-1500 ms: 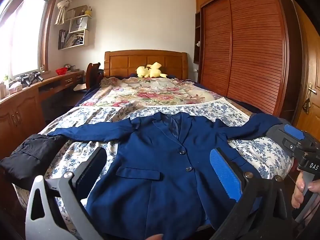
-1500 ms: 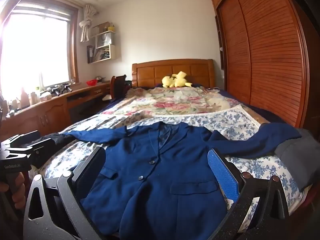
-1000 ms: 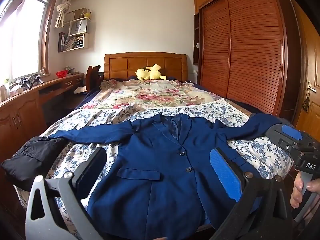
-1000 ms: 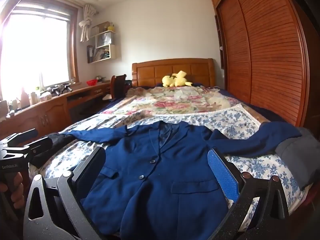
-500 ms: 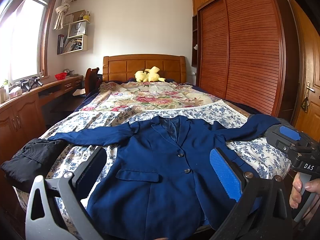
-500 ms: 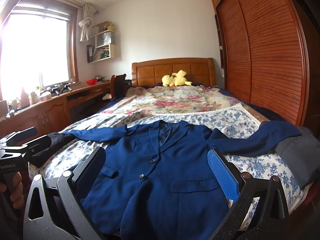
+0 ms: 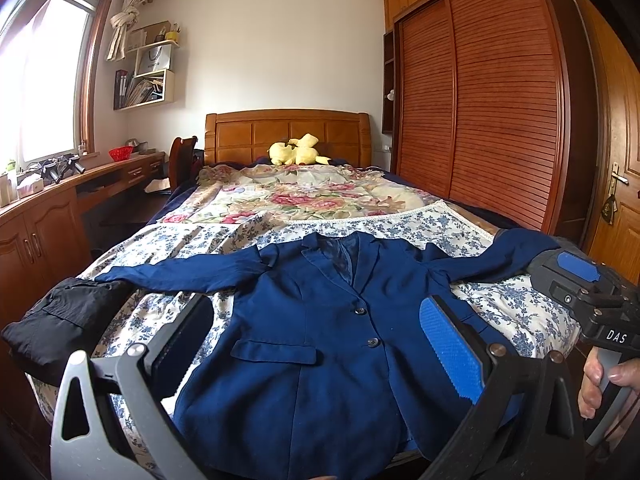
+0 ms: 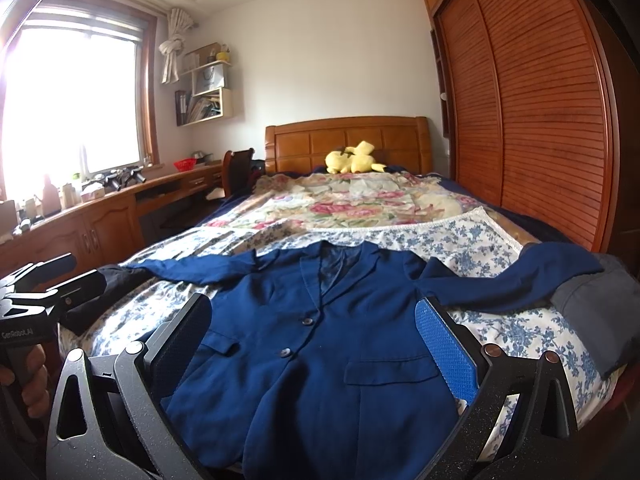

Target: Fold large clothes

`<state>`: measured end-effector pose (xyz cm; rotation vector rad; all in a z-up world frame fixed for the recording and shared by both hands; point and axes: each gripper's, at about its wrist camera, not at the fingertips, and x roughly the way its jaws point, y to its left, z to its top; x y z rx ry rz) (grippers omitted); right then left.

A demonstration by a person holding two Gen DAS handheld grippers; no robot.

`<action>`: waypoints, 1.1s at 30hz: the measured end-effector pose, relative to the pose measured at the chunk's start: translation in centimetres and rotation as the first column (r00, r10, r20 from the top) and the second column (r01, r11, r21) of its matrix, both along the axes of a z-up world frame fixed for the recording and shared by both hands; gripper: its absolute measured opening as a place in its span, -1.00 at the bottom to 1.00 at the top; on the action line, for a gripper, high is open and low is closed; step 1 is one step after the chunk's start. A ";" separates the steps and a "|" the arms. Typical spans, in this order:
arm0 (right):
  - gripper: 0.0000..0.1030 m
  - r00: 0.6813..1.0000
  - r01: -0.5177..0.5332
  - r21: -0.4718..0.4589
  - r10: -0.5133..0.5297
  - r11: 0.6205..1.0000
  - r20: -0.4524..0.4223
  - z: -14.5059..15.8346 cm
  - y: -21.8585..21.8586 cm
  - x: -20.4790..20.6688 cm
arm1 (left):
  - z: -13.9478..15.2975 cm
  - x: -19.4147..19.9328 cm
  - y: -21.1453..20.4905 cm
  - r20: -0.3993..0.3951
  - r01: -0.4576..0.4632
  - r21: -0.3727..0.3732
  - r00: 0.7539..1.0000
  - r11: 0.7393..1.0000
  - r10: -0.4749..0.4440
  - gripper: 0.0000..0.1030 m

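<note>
A navy blue blazer [image 7: 320,332] [image 8: 320,344] lies face up and buttoned on the foot of the bed, both sleeves spread out to the sides. My left gripper [image 7: 316,312] is open above the blazer's lower left front, holding nothing. Over the lower front, my right gripper [image 8: 312,316] is open too and empty. The right gripper's body [image 7: 592,304] shows at the right edge of the left wrist view, held by a hand [image 7: 600,384]. At the left edge of the right wrist view is the left gripper's body [image 8: 36,296].
The bed [image 7: 520,312] has a blue-flowered sheet and a rose-patterned quilt [image 7: 304,196], with a yellow plush toy [image 7: 298,152] by the headboard. A black garment [image 7: 56,324] lies at the left corner, a grey one [image 8: 600,312] at the right. Wardrobe [image 7: 480,112] right, desk [image 7: 60,200] left.
Both grippers have tilted up slightly, so the blazer sits a little lower in view. Both stay open and the blazer has not moved.
</note>
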<state>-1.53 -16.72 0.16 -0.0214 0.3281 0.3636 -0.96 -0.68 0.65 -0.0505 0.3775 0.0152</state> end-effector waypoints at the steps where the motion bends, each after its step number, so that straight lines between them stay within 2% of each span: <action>1: 1.00 1.000 0.000 0.000 0.000 1.000 0.001 0.0 0.0 0.0 | 0.0 0.0 0.0 0.002 0.002 -0.001 1.000 1.000 -0.002 1.00; 33: 1.00 1.000 -0.002 0.002 0.002 1.000 -0.001 0.1 0.3 -0.2 | 0.6 -1.0 0.0 0.032 0.007 0.005 0.999 1.000 -0.008 1.00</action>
